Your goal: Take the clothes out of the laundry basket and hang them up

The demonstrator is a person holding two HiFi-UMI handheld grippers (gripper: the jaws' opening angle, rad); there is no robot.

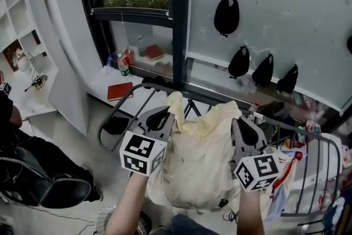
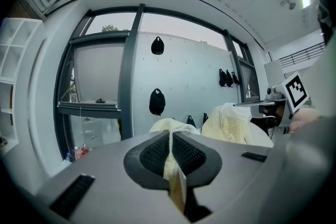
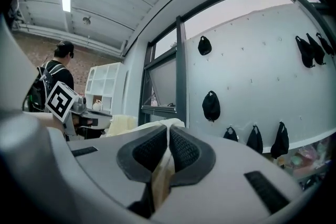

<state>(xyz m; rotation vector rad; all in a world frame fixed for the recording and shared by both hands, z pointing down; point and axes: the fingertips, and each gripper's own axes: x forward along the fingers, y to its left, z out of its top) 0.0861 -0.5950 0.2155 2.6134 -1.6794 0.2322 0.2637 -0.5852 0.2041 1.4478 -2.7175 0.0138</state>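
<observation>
A pale yellow garment hangs spread between my two grippers, above a metal drying rack. My left gripper is shut on the garment's left top corner, and the cloth shows pinched between its black pads. On the other side my right gripper is shut on the right top corner, with yellow cloth clamped between its pads. Each gripper view catches the other gripper's marker cube. No laundry basket shows in any view.
A dark window frame and a grey pegboard wall with black caps stand ahead. Clothes hang on the rack's right end. A low sill holds bottles and a red book. A white shelf and a seated person are left.
</observation>
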